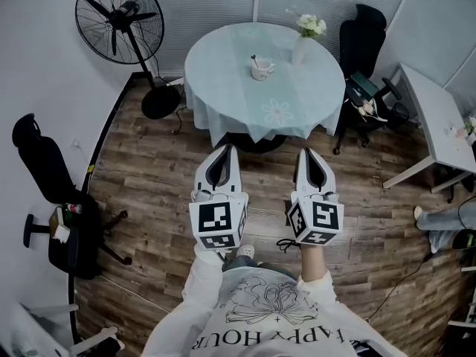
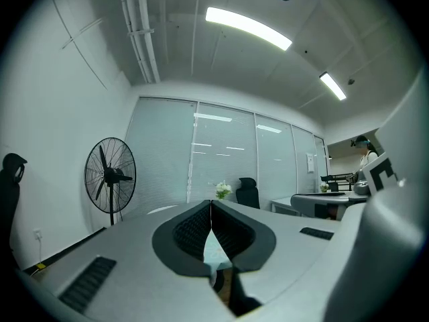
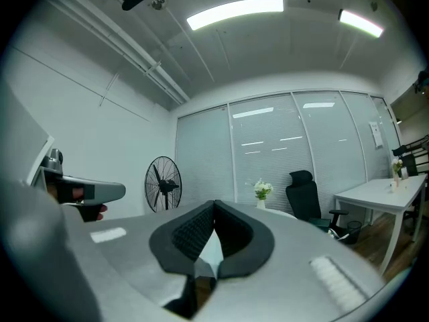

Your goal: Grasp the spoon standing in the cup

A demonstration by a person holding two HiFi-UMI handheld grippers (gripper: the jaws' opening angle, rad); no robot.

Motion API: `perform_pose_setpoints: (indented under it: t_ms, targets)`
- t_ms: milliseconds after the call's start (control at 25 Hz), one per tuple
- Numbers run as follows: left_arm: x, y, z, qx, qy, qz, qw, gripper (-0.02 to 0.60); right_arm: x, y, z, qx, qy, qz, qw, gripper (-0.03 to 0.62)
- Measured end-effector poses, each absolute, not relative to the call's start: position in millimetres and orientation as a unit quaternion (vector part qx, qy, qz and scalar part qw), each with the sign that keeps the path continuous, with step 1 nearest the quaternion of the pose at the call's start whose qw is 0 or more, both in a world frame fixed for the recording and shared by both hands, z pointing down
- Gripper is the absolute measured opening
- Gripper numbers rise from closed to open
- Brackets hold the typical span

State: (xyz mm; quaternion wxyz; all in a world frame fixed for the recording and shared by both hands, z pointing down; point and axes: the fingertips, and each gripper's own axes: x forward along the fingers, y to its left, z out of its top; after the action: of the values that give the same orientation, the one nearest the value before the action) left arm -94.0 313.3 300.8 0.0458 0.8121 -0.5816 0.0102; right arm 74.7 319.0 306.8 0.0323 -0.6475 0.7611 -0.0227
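Far beyond both closed jaws, spoon [image 1: 254, 61] standing in cup [image 1: 262, 71]

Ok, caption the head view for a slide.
Left claw and right claw, shut and empty, short of the round table where a spoon stands in a white cup.

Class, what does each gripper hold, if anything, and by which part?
Nothing. The left gripper and right gripper have jaws shut and empty; the spoon stands untouched in the cup.
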Motion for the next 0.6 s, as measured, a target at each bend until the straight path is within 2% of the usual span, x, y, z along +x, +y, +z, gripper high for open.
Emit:
perform_pose_setpoints:
  t_ms: [600]
  targets:
    - [-100,284,317,0.817,-0.572,0.018,0.063,0.008,64,296,322,-0.645,0.763,-0.038,0.029,0.011]
